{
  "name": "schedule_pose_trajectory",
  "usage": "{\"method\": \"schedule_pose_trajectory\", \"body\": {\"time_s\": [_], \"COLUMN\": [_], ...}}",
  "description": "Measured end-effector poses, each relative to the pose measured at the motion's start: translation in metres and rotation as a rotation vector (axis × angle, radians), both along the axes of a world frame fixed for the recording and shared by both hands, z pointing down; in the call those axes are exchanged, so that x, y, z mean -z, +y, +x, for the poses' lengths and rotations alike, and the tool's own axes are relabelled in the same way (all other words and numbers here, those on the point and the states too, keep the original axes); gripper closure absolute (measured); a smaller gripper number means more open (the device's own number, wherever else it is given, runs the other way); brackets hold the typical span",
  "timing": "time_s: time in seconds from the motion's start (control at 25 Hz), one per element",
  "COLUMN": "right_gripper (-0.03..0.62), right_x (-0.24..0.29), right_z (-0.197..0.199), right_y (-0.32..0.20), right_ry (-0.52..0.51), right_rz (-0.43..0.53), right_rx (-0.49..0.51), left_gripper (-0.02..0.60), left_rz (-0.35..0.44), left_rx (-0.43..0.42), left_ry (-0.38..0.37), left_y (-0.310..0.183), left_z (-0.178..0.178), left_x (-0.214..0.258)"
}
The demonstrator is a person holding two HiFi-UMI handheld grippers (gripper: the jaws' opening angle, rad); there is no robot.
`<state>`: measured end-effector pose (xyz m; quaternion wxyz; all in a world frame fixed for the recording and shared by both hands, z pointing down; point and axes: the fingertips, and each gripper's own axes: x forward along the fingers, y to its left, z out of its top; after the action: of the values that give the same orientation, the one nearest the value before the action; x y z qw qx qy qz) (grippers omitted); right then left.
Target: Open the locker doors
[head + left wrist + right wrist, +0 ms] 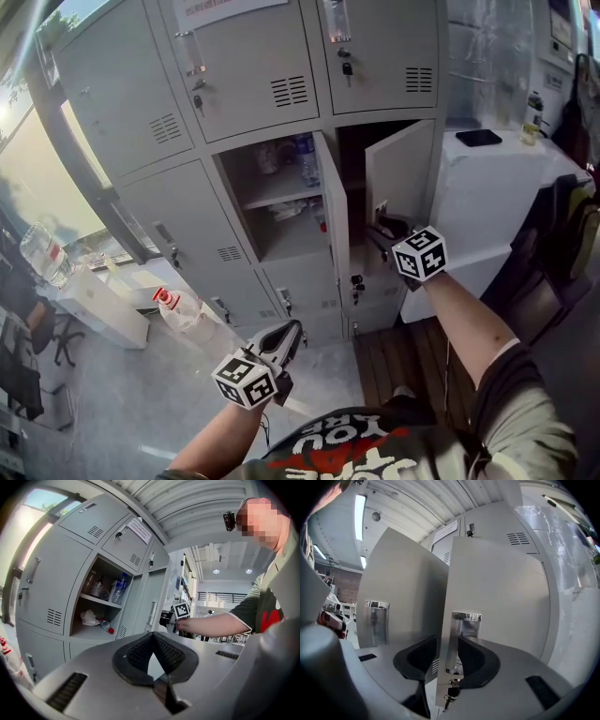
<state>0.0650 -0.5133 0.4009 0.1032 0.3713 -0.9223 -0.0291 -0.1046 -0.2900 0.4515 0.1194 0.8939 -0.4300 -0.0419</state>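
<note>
The grey locker bank [253,66] has two middle-row doors standing open. My right gripper [380,231] is at the free edge of the right-hand door [403,169]. In the right gripper view its jaws close from both sides on that door [497,597] at the chrome handle [461,637], with a key [451,687] hanging below. The neighbouring open door [333,211] shows a compartment [277,192] with bottles on a shelf. My left gripper [292,328] is shut and empty, held low in front of the lockers; its pads meet [152,635].
A plastic bottle [178,309] with a red cap lies on the floor at the left. A white cabinet [497,187] with a dark phone [479,138] on top stands right of the lockers. The left middle locker [173,234] and the upper doors are closed.
</note>
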Motion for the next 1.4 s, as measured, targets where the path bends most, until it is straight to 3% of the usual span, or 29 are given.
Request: {"method": "schedule_pose_trajectory", "body": {"time_s": [0.96,1.4], "right_gripper": [0.43,0.433], "right_x": [-0.004,-0.004], "right_z": [0.112,0.179], "right_y": [0.066,0.083], "right_ry": [-0.015,-0.027], "right_rz": [-0.015,-0.014], "right_rx": [-0.175,-0.307], "left_gripper": [0.575,0.575], "left_rz": [0.003,-0.004], "left_rx": [-0.05,-0.054], "left_ry": [0.03,0.027], "left_y": [0.018,0.016], "left_z": [-0.003,-0.005], "left_x": [-0.004,-0.008]}}
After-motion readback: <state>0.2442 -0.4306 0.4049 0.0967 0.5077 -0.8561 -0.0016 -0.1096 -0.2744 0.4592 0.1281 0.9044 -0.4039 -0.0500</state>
